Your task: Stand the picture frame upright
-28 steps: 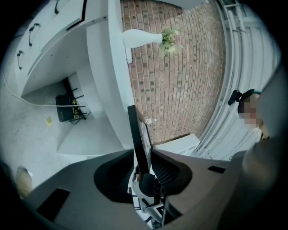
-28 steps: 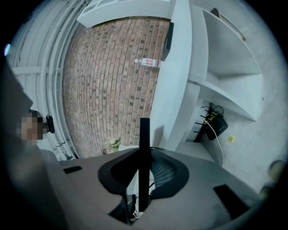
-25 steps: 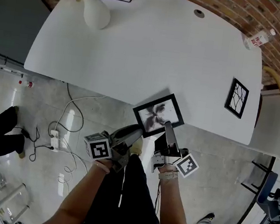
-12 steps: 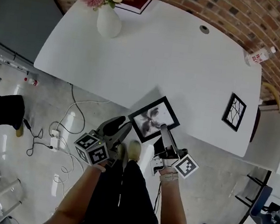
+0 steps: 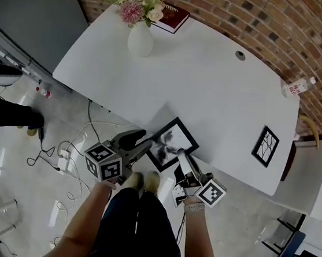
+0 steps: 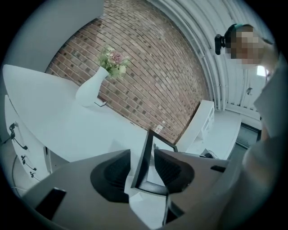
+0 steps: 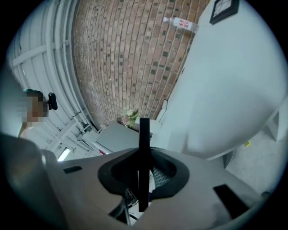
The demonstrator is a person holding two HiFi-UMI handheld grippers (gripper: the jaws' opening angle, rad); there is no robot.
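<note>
Brick wall [image 5: 250, 19] runs behind a white table [image 5: 213, 85] that carries a vase of flowers [image 5: 141, 40], a red book [image 5: 174, 17], a water bottle [image 5: 297, 86] and a small black frame [image 5: 265, 145] near its right end. At the table's near edge the picture frame [image 5: 171, 139] sits between both tools, picture side toward the head camera. The right gripper [image 5: 180, 152] is clenched on the frame's black border, which runs edge-on between its pads in the right gripper view. The left gripper [image 5: 146, 139] has just been opening its jaws. They stand wide apart, the frame's edge [image 6: 140, 164] between them with a gap on each side.
</note>
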